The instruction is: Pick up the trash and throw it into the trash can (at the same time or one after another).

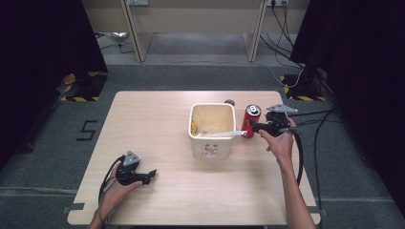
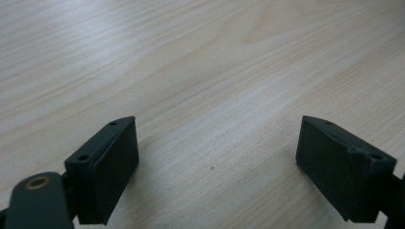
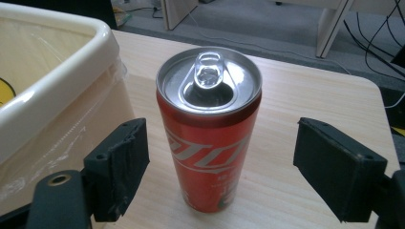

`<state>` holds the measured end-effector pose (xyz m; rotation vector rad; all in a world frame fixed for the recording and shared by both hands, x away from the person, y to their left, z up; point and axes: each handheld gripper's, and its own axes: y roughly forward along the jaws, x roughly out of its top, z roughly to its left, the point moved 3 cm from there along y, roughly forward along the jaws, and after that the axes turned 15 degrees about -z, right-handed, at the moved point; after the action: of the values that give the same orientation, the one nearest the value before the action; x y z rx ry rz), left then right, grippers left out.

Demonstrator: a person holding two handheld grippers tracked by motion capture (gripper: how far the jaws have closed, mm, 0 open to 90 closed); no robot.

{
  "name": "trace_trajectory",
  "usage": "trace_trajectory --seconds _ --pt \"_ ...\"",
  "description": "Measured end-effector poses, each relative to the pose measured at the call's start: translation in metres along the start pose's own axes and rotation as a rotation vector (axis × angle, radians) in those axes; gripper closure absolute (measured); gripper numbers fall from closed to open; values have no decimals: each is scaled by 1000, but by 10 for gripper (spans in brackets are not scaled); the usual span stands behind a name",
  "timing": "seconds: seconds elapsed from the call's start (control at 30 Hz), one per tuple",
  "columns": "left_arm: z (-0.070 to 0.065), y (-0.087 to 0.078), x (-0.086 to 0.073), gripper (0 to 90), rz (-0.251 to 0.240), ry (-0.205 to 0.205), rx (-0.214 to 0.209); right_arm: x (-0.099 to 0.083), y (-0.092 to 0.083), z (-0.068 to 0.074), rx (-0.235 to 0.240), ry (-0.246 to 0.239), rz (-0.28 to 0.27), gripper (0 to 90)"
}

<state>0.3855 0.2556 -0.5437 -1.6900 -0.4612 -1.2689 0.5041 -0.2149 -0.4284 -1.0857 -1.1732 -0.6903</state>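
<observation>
the red can [image 3: 210, 129] stands upright on the table [image 1: 157, 124], slim and tall, with a silver top, a pull tab over an opened mouth, and white lettering down its side that is too cropped to read. it sits just beside the cream bin [image 1: 212, 131], on the bin's right in the high view, near the table's far right part. the right gripper [image 1: 254, 126] has its jaws spread wide on either side of the can, apparently not touching it. the left gripper [image 1: 152, 173] rests low over bare wood at the near left, jaws released, nothing between them.
</observation>
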Motion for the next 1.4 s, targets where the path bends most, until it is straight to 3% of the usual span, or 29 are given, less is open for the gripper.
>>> trace_trajectory --seconds 0.23,0.8,1.13,1.4 --pt "0 0 0 137 1 0 0 -12 16 3 1 13 1 195" --pt "0 0 0 138 1 0 -1 -31 37 5 5 38 6 208" --pt "0 0 0 138 1 0 -1 -42 44 4 -8 18 19 215" --pt "0 0 0 139 1 0 -1 -45 49 3 -6 20 5 276"
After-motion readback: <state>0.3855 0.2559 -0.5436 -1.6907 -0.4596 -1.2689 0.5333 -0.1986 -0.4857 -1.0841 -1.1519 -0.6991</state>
